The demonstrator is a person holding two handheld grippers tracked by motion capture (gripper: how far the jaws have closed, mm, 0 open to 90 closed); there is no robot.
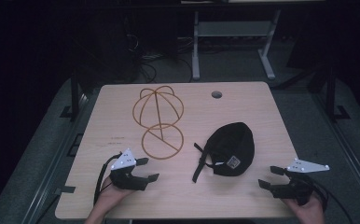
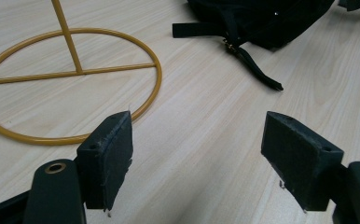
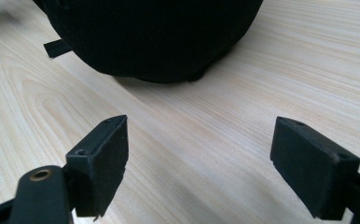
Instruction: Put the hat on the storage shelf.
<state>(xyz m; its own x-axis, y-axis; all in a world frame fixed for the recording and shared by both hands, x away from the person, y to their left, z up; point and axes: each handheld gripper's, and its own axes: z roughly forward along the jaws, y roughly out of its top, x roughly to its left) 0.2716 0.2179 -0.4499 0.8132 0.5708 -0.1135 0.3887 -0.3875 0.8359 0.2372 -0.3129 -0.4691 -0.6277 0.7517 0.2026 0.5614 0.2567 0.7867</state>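
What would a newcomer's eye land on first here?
Probably the gold wire hat stand standing left of centre on the wooden table, and the black cap lying to its right, strap trailing. Near the front edge, the left gripper and right gripper sit open, holding nothing.

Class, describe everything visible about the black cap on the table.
The black cap looks like soft fabric, with a domed crown and a small pale patch at its near edge. A dark adjuster strap with a small metal buckle trails off toward the left gripper's side. It lies on the wooden table, right of centre, untouched by either gripper.
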